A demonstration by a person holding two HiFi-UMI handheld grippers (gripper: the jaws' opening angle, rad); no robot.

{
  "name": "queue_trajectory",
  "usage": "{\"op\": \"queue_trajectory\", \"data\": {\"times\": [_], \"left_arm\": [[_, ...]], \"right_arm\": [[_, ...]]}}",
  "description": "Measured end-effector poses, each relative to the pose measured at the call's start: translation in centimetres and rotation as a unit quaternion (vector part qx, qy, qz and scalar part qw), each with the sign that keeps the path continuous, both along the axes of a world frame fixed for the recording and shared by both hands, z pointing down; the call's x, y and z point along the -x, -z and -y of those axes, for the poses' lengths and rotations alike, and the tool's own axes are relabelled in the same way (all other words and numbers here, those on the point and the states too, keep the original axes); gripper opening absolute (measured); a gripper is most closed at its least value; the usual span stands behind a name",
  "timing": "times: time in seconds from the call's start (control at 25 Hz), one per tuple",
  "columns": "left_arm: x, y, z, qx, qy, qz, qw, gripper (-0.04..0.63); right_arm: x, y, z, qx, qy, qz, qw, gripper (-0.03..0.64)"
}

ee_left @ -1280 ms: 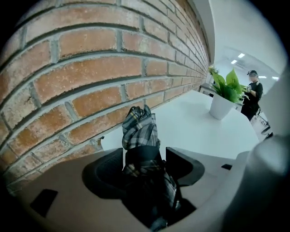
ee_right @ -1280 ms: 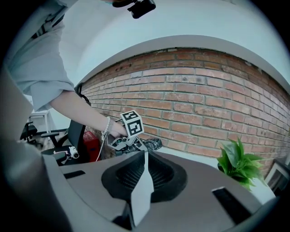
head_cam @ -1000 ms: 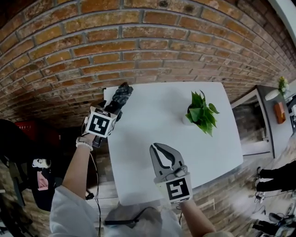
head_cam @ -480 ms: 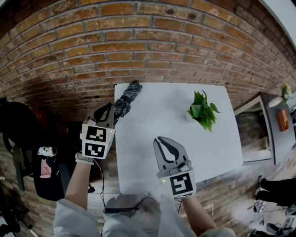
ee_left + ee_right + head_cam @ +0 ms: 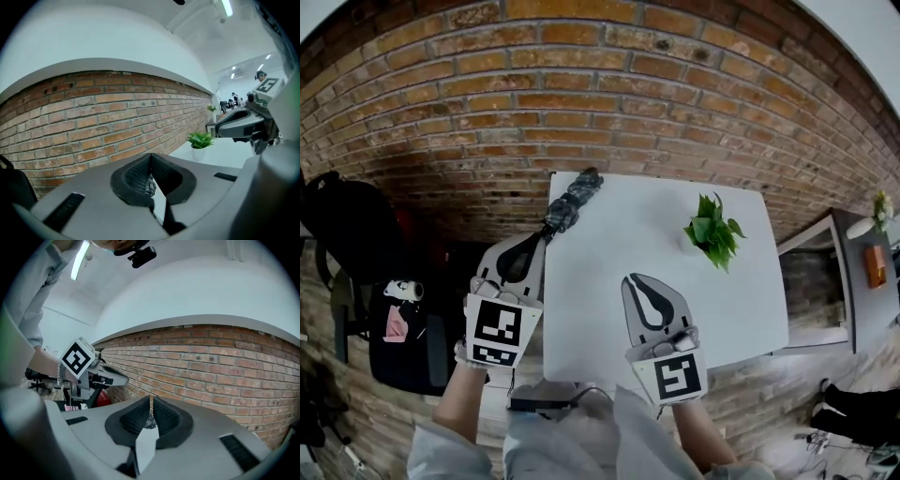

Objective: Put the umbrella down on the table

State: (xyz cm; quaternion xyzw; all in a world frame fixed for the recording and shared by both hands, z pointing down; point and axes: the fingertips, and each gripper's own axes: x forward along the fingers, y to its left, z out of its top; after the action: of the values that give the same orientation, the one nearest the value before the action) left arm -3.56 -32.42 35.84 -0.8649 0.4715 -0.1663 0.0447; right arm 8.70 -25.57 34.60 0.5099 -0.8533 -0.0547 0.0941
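Brick wall (image 5: 581,84) backs the white worktop (image 5: 656,272); plant (image 5: 712,230) well right. Umbrella (image 5: 572,204) lies at the far left corner, beyond your left gripper (image 5: 542,240), whose fingers have just closed, empty. Right gripper (image 5: 631,278) fingers together, empty.

Below me, a white table (image 5: 647,281) with its far edge toward the brick wall (image 5: 581,94). A folded dark umbrella (image 5: 572,206) lies aslant across the far left corner, its near end at the left edge. A small potted plant (image 5: 711,230) stands upright on the right half, well apart from the umbrella.
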Motion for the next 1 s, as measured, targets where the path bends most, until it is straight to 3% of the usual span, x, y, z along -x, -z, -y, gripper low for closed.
{"op": "queue_trajectory", "data": {"times": [0.4,0.6,0.8,1.0], "left_arm": [[0.6,1.7,-6.2,-0.024,0.002,0.006,0.9997,0.018],[1.6,2.3,-7.2,-0.021,0.018,-0.026,0.9993,0.018],[2.4,1.6,-8.0,-0.005,0.028,-0.023,0.9993,0.018],[2.0,1.9,-8.4,-0.004,0.020,-0.043,0.9989,0.018]], "right_arm": [[1.1,1.8,-2.1,-0.017,0.025,0.001,1.000,0.054],[1.7,2.0,-2.7,-0.017,0.033,0.005,0.999,0.054],[2.2,1.8,-3.0,-0.012,0.035,0.005,0.999,0.054],[2.5,1.6,-2.8,-0.010,0.031,0.013,0.999,0.054]]}}
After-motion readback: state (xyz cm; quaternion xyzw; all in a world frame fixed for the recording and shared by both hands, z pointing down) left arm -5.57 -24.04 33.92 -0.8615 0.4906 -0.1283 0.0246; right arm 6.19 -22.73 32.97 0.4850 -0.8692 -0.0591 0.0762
